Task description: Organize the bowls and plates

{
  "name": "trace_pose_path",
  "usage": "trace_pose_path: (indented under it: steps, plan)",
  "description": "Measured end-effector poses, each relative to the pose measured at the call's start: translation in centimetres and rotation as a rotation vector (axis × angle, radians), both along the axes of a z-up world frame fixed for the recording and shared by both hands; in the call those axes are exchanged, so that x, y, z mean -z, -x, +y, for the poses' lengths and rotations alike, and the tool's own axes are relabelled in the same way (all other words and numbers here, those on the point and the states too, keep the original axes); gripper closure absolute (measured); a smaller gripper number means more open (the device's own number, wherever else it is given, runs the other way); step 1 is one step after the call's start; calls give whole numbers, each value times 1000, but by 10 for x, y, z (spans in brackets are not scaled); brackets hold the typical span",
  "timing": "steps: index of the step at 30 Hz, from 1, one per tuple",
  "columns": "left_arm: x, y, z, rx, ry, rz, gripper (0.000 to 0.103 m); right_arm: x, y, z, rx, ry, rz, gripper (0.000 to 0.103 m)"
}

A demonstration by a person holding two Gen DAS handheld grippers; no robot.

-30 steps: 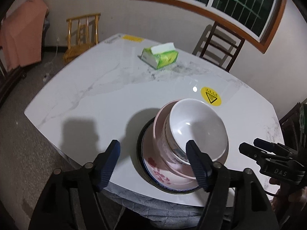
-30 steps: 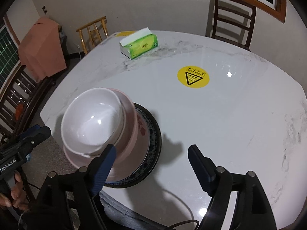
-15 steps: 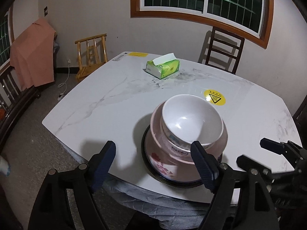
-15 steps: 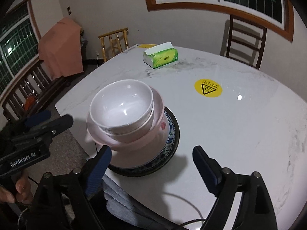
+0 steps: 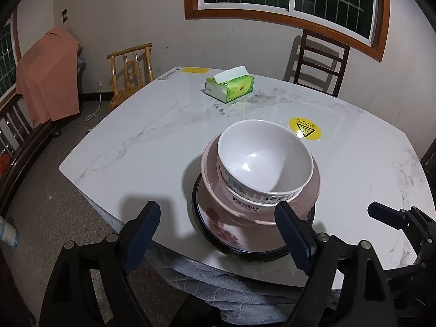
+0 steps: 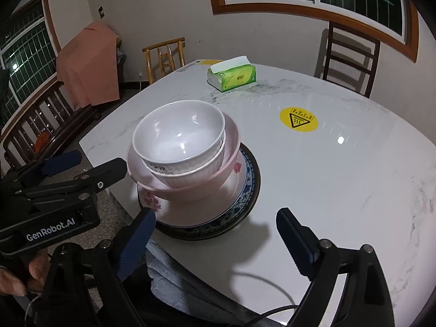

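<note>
A white bowl sits nested in a pink bowl, which rests on a flowered plate with a dark blue rim near the table's front edge. My left gripper is open and empty, held back in front of the stack; it also shows in the right wrist view. My right gripper is open and empty, just right of the stack; it also shows in the left wrist view.
The white marble table carries a green tissue box at the back and a yellow warning sticker. Chairs stand around the table. A pink cloth hangs at the left.
Both grippers have pulled back and up from the stack, so more of the room shows. The stack of bowls and plate has stayed in place.
</note>
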State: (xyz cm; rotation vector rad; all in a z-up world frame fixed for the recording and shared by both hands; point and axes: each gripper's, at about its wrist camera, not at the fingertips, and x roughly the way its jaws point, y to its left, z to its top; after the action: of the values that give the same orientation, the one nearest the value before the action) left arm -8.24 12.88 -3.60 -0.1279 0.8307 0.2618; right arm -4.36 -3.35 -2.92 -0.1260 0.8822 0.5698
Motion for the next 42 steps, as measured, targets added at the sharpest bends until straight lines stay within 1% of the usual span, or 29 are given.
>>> trace_pose_path:
  steps: [1,4,5,14,25,42]
  plan:
    - [1,0,-1,-3,-1,2,19,1,-1,1,0,4,2,11]
    - [3,0,0,-11,0,6,13,3,-1,1,-1,4,12,11]
    - [3,0,0,-11,-1,7,12,3,-1,1,-1,7,12,11]
    - [4,3,1,-9,-5,13,12,4,-1,5,-7,13,11,11]
    - [5,1,1,-6,-5,11,12,7,-1,9,-13,16,33,11]
    - [5,-1,3,-6,-3,18,12,6,-2,13,-21,31,30,11]
